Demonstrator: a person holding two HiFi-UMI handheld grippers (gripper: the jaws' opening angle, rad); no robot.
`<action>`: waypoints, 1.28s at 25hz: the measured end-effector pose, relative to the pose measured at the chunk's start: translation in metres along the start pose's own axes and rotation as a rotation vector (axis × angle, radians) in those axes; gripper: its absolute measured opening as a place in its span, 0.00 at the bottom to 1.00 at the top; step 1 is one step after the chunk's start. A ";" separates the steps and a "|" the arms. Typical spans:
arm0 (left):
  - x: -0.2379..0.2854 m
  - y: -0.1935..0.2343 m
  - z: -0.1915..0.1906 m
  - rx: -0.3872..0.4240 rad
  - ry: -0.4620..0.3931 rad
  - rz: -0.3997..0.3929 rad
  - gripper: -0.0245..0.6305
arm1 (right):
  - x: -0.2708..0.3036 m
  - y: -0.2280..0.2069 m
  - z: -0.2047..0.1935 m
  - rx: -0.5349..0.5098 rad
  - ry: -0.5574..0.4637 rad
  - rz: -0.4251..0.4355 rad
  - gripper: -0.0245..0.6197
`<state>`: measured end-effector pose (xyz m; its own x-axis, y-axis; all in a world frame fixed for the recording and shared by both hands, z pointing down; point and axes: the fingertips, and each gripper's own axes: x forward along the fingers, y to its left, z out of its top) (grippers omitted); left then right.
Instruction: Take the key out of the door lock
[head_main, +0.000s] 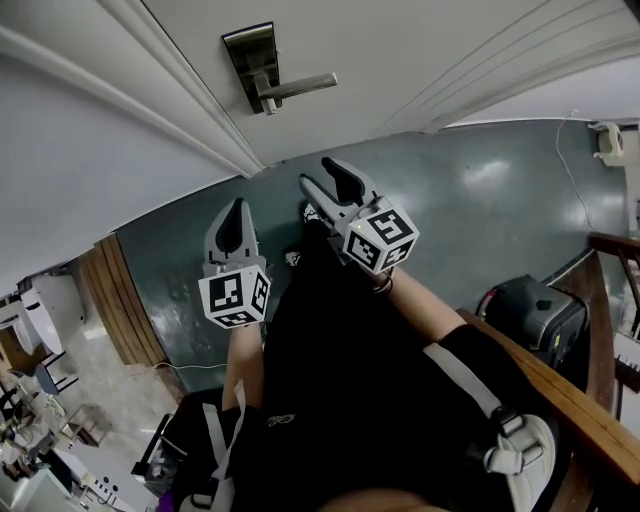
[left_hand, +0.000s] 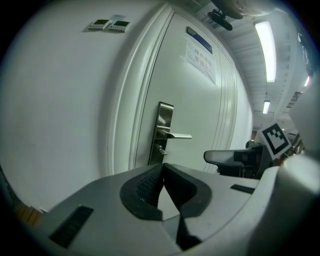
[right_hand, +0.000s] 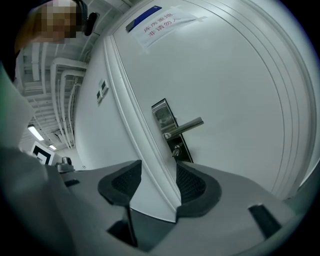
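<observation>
A steel lock plate (head_main: 250, 65) with a lever handle (head_main: 298, 88) sits on the white door (head_main: 420, 60). The key (right_hand: 176, 150) sticks out of the plate below the handle, and in the left gripper view the key (left_hand: 160, 149) is small and far off. My right gripper (head_main: 322, 175) is open with nothing between its pads and points at the lock from a short distance. The same gripper (right_hand: 157, 172) frames the door edge between its jaws. My left gripper (head_main: 237, 215) hangs lower and to the left, farther from the door. Its pads (left_hand: 150, 182) meet, shut and empty.
A white wall and door frame (head_main: 190, 110) lie left of the lock. A paper notice (right_hand: 162, 22) is taped high on the door. On the right are a wooden railing (head_main: 560, 390) and a black case (head_main: 530, 310) on the green floor (head_main: 480, 220).
</observation>
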<state>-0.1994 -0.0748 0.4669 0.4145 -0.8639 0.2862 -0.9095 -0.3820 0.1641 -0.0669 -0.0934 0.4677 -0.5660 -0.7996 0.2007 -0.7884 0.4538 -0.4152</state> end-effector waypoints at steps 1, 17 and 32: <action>0.001 0.003 -0.002 -0.003 0.003 0.003 0.07 | 0.004 0.000 -0.001 0.003 0.003 0.002 0.39; 0.042 0.045 -0.001 -0.040 0.023 0.068 0.07 | 0.077 -0.021 -0.006 0.097 0.045 0.040 0.36; 0.064 0.055 -0.004 -0.020 0.078 0.106 0.07 | 0.124 -0.050 -0.001 0.309 0.012 0.078 0.33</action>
<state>-0.2232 -0.1495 0.4979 0.3185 -0.8706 0.3749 -0.9477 -0.2832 0.1475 -0.0978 -0.2151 0.5144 -0.6260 -0.7617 0.1673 -0.6331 0.3711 -0.6792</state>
